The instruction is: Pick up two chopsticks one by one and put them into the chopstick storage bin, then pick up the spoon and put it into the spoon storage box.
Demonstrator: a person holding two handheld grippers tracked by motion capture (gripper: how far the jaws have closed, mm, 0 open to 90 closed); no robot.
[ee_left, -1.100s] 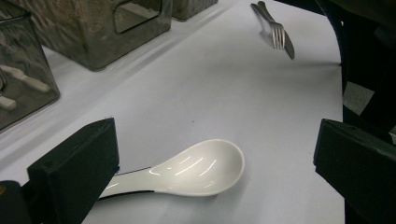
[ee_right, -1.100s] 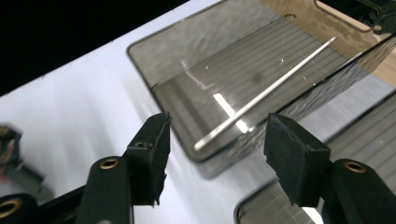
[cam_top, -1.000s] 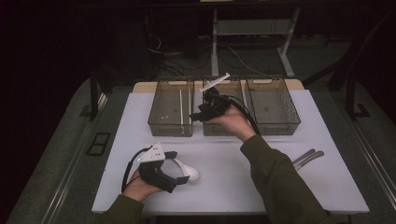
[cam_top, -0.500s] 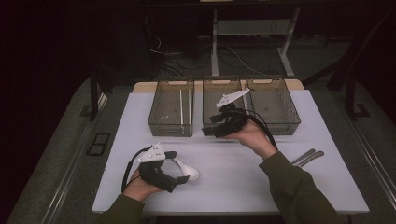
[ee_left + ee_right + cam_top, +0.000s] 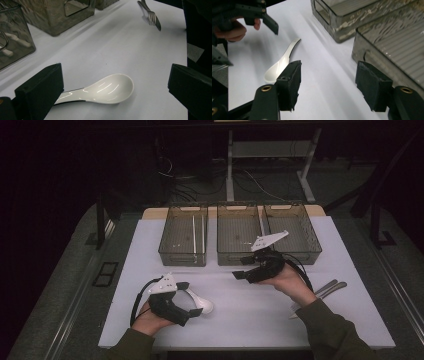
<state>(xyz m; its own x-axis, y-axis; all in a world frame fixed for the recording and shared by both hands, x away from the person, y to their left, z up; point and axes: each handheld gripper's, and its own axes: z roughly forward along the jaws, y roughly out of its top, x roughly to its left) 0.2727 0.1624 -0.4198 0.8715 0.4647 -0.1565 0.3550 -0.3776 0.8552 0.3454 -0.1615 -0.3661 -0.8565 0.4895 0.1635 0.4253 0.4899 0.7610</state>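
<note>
White ceramic soup spoon between wide-open left gripper jaws: glazed, slippery, rigid, chip-prone. Best grip: handle mid-length. Right gripper open, empty.

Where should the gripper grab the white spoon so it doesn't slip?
Probably by the handle, not the bowl. The white spoon lies flat with its wide rounded bowl facing up, which pads would slide off. The left gripper already straddles it with open jaws; coming from above and closing across the narrow handle looks surest.
</note>
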